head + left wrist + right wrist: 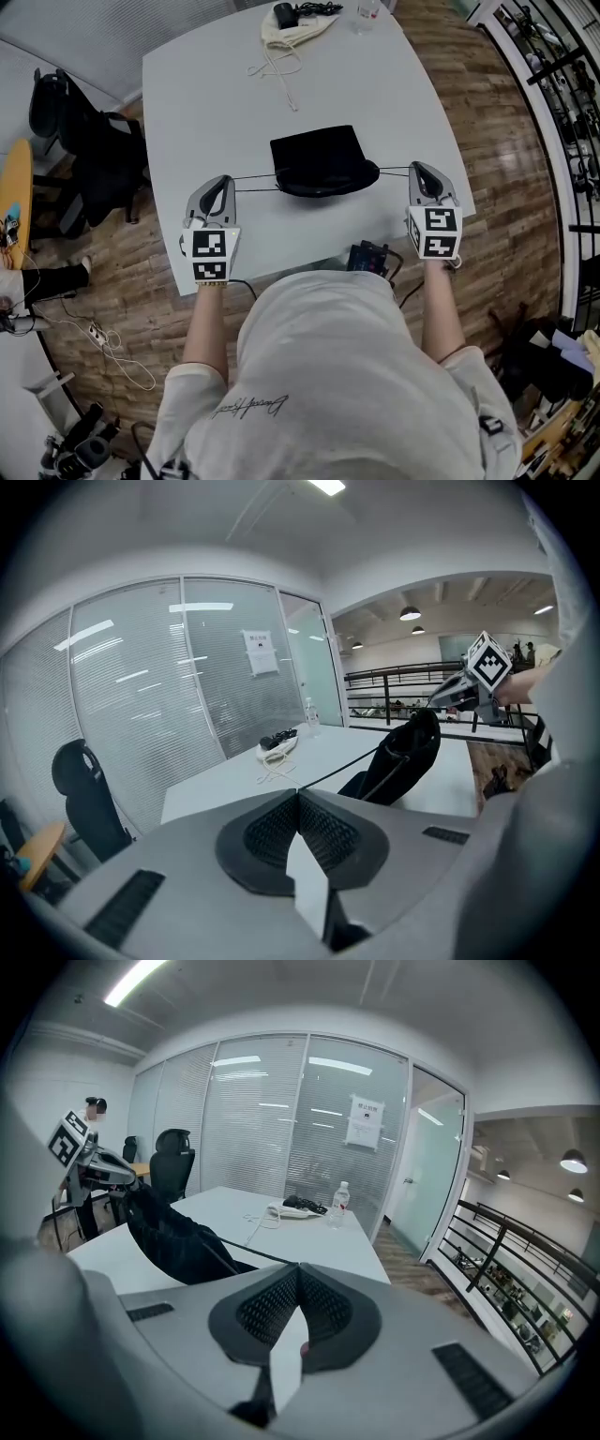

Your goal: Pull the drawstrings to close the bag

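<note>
The black bag [323, 161] sits near the front edge of the surface [375, 84], one taut drawstring [253, 177] clamped in my left tool [223, 186], the other in my right tool [420, 173]; uneven pulling could drag it sideways or slip a cord free.

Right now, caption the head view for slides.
Left gripper and right gripper stretch the drawstrings of a black bag on a table.

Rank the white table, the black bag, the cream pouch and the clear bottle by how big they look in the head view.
1. white table
2. black bag
3. cream pouch
4. clear bottle: smallest as seen, but the picture's top edge cuts it off and it stands farthest away.
</note>
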Action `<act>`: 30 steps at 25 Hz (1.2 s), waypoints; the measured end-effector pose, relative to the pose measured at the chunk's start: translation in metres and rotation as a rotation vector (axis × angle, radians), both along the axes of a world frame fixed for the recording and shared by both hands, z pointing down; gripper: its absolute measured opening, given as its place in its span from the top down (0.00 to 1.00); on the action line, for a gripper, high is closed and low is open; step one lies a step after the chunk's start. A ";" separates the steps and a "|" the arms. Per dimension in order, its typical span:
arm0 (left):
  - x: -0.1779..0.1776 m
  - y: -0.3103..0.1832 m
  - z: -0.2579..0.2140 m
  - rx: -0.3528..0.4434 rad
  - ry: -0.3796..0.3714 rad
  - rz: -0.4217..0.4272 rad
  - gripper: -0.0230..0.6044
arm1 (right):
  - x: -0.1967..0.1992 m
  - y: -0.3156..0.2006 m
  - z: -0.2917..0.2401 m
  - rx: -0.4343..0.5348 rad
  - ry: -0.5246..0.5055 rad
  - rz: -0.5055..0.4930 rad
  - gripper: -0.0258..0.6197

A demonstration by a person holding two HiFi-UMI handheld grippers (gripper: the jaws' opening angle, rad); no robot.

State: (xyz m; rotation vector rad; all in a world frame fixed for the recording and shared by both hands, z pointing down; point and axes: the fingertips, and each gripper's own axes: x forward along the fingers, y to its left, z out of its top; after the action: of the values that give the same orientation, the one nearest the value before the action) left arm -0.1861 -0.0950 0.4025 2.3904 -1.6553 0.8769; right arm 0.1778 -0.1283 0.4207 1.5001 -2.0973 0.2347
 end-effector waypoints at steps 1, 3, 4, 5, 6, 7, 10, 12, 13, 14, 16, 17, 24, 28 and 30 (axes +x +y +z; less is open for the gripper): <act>-0.002 0.000 0.000 -0.002 0.005 -0.005 0.94 | 0.002 0.000 0.000 -0.001 -0.001 0.004 0.92; -0.007 0.002 0.000 -0.002 0.006 -0.013 0.94 | 0.004 0.001 -0.001 -0.002 -0.002 0.010 0.92; -0.008 0.002 0.000 -0.002 0.003 -0.015 0.94 | 0.005 0.001 -0.001 -0.002 -0.002 0.013 0.92; -0.009 0.003 0.000 -0.002 0.000 -0.016 0.94 | 0.007 0.001 -0.001 -0.003 -0.003 0.016 0.92; -0.010 0.003 0.000 -0.002 -0.001 -0.017 0.94 | 0.008 0.001 -0.001 -0.003 -0.004 0.019 0.92; -0.011 0.004 0.000 -0.002 -0.002 -0.018 0.94 | 0.009 0.002 -0.001 -0.003 -0.004 0.021 0.92; -0.015 0.005 0.000 0.002 -0.004 -0.024 0.94 | 0.012 0.004 0.000 -0.004 0.000 0.026 0.92; -0.018 0.006 -0.001 0.005 -0.004 -0.031 0.94 | 0.014 0.005 0.000 -0.005 0.001 0.030 0.92; -0.019 0.007 -0.002 0.006 -0.003 -0.035 0.94 | 0.015 0.006 -0.001 -0.004 0.002 0.032 0.92; -0.021 0.007 -0.002 0.008 -0.003 -0.039 0.94 | 0.016 0.006 -0.001 -0.004 0.002 0.036 0.92; -0.023 0.007 -0.003 0.012 -0.002 -0.046 0.94 | 0.019 0.006 -0.002 -0.002 0.000 0.048 0.92; -0.024 0.006 -0.003 0.013 -0.001 -0.050 0.94 | 0.021 0.005 -0.002 0.000 0.000 0.055 0.92; -0.036 0.003 -0.004 0.019 0.002 -0.077 0.94 | 0.032 0.000 -0.005 0.009 0.001 0.087 0.92; -0.042 0.004 -0.004 0.020 0.000 -0.090 0.94 | 0.035 -0.001 -0.005 0.012 -0.003 0.099 0.92; -0.046 0.004 -0.004 0.022 -0.008 -0.097 0.94 | 0.038 -0.001 -0.005 0.010 -0.002 0.104 0.92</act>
State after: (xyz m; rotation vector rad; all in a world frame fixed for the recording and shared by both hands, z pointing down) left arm -0.2325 -0.0906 0.3981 2.3008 -1.7768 0.8580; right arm 0.2155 -0.1292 0.4154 1.6181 -2.0270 0.2648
